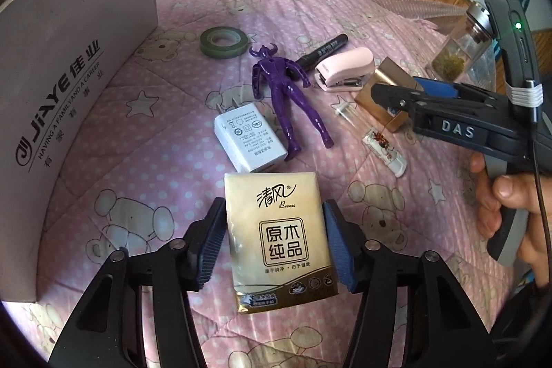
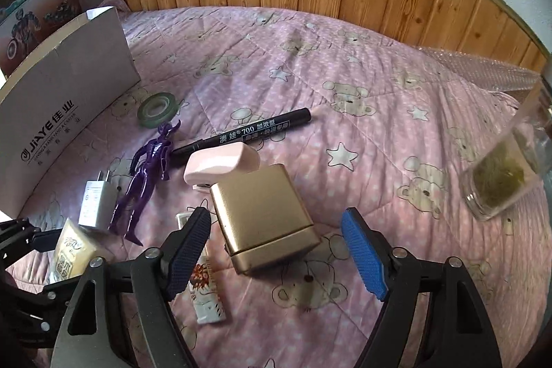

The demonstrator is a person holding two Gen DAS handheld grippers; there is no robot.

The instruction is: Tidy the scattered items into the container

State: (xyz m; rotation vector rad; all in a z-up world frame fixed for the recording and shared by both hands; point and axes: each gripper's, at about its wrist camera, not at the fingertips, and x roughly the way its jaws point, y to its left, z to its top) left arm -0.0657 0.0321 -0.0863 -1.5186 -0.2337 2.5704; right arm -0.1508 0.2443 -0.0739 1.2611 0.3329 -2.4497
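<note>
A pink quilt printed with bears and stars fills the scene beneath wood panelling; at its left edge stands the open cardboard box, the container, its printed wall upright. The left gripper straddles a cream tissue pack lying on the quilt, blue pads spread to either side of it, with a sliver of space showing along each edge. The right gripper, gripped by a hand, hangs with jaws wide above a gold tin, not touching it. A glass jar of greenish material lies well to the right. Between tin and box lie a purple toy figure, a white charger, a pink stapler, a black marker, a small tube beside the tin, and a roll of green tape nearest the box.
</note>
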